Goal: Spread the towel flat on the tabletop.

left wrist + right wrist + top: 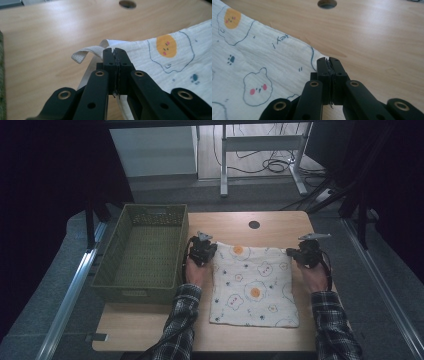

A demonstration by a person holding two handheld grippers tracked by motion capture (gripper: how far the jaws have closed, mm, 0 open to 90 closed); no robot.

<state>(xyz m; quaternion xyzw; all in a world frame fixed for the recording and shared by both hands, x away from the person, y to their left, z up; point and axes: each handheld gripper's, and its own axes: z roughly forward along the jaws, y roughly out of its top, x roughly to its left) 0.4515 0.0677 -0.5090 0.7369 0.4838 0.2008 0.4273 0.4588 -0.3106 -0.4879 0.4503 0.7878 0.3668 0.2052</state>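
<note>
- I'm holding my left gripper point(202, 251) at the far left corner of the cloth point(254, 287), jaws pressed together w/ the fabric edge pinched between them.
- In the left gripper view the left gripper point(115, 53) is biting right at the corner of the cloth point(175, 65); a white hanging loop point(82, 53) is curling out just beside the jaw tips, lifted off the wood.
- I'm holding my right gripper point(306, 254) at the far right corner, jaws likewise closed on the cloth edge.
- In the right gripper view the right gripper point(328, 62) is clamping the corner of the cloth point(262, 62); only a sliver of fabric is showing between the pads, so how deep the bite goes is hard to say.
- Cloth is lying mostly flat on the table point(150, 330), approx. centre, printed w/ fried eggs and little bears.
- Green basket point(145, 255) is sitting on the table's left side, just beside my left hand point(195, 275).
- Round hole point(254, 225) in the tabletop is sitting beyond the cloth's far edge.
</note>
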